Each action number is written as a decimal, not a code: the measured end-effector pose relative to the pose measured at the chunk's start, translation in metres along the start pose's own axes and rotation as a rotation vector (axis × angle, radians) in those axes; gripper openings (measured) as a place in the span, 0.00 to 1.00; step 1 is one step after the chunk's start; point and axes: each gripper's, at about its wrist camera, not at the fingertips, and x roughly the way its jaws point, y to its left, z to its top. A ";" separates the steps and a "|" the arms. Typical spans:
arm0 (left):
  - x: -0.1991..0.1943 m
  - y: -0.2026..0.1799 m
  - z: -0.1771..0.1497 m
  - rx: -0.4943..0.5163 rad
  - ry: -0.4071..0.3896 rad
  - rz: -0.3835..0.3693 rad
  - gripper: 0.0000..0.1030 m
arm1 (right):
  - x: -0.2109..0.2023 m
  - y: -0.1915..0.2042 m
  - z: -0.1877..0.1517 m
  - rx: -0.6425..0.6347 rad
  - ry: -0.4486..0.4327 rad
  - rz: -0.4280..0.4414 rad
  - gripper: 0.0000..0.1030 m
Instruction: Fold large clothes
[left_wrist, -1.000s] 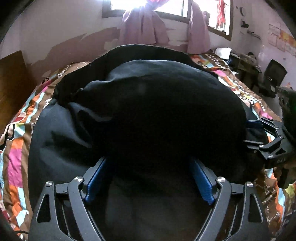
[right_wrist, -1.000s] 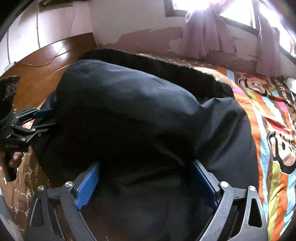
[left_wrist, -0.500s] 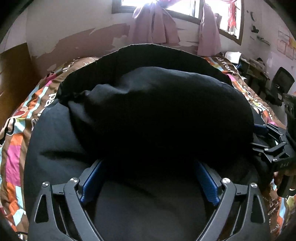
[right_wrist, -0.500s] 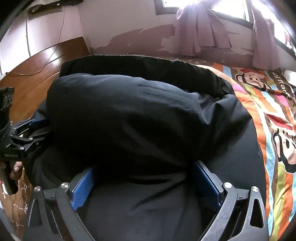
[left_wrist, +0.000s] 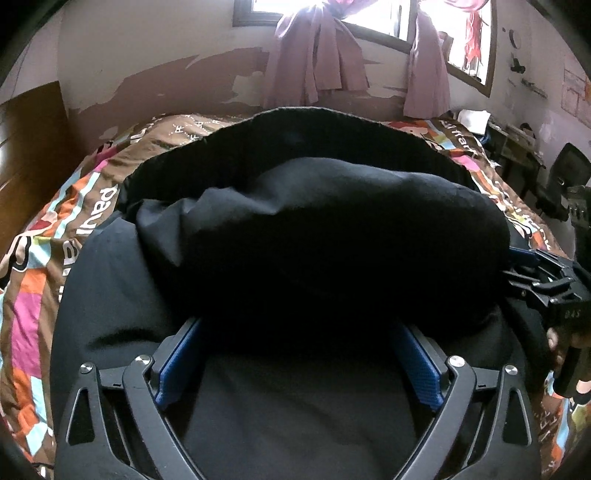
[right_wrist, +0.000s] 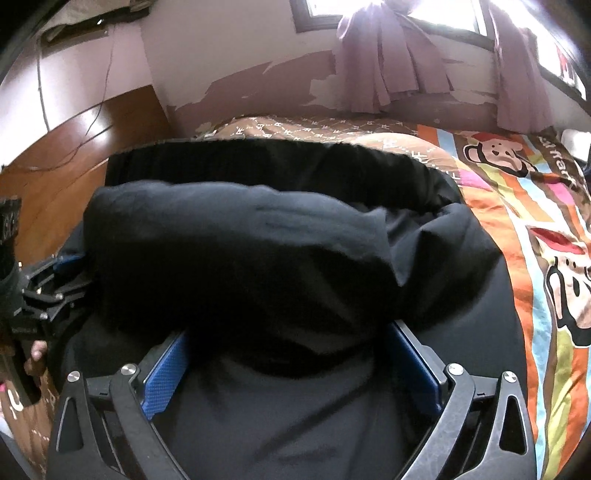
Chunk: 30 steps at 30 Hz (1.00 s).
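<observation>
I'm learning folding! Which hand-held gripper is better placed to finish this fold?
Probably right: the right hand-held gripper sits under the fold of the black garment, which nearly reaches the far hem there. Near the left hand-held gripper, more cloth shows uncovered.

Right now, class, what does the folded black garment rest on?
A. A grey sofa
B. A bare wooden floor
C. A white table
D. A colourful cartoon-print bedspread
D: the black garment lies on the colourful cartoon-print bedspread, whose striped pattern shows around it in both wrist views.
</observation>
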 end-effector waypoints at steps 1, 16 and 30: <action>0.001 0.001 0.002 -0.001 0.001 0.002 0.92 | 0.001 -0.002 0.002 0.005 -0.002 0.003 0.98; 0.022 0.026 0.033 -0.065 0.007 0.039 0.93 | 0.026 -0.003 0.037 0.031 -0.014 -0.010 0.98; 0.044 0.031 0.029 -0.044 0.042 0.051 0.99 | 0.055 -0.010 0.031 0.016 0.045 -0.025 1.00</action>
